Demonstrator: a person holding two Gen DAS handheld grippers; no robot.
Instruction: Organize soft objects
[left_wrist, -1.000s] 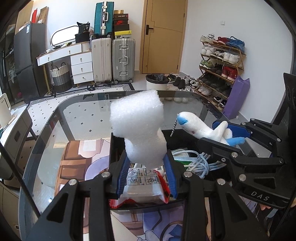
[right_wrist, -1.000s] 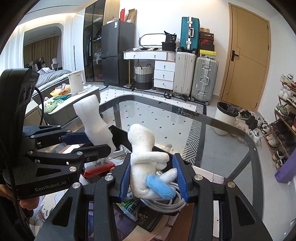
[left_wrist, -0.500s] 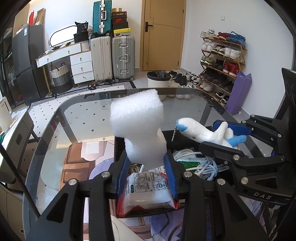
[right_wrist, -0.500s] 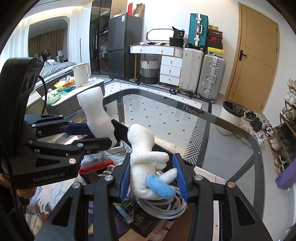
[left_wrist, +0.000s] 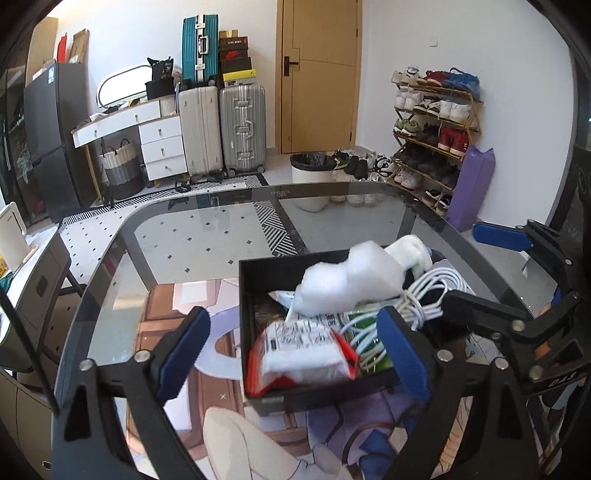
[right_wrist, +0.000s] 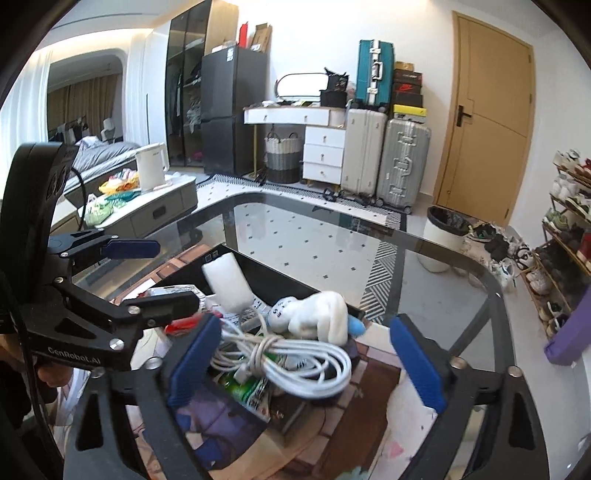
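With both tongs, left gripper (left_wrist: 291, 350) and right gripper (right_wrist: 306, 354), opening empty over the black tray (left_wrist: 258, 266), we judged lifting straight clear of the sponge (left_wrist: 351, 280) and plush toy (right_wrist: 317, 314) best.

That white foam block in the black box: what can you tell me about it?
The white foam block is a spongy, pebbly-textured piece, thick at one end and pinched narrow toward the middle. It lies tilted on top of the clutter in the black box, resting on printed packets and close beside the white plush toy and the coiled white cable. Neither gripper holds it; both sets of blue-padded jaws are opening, with nothing between the pads.
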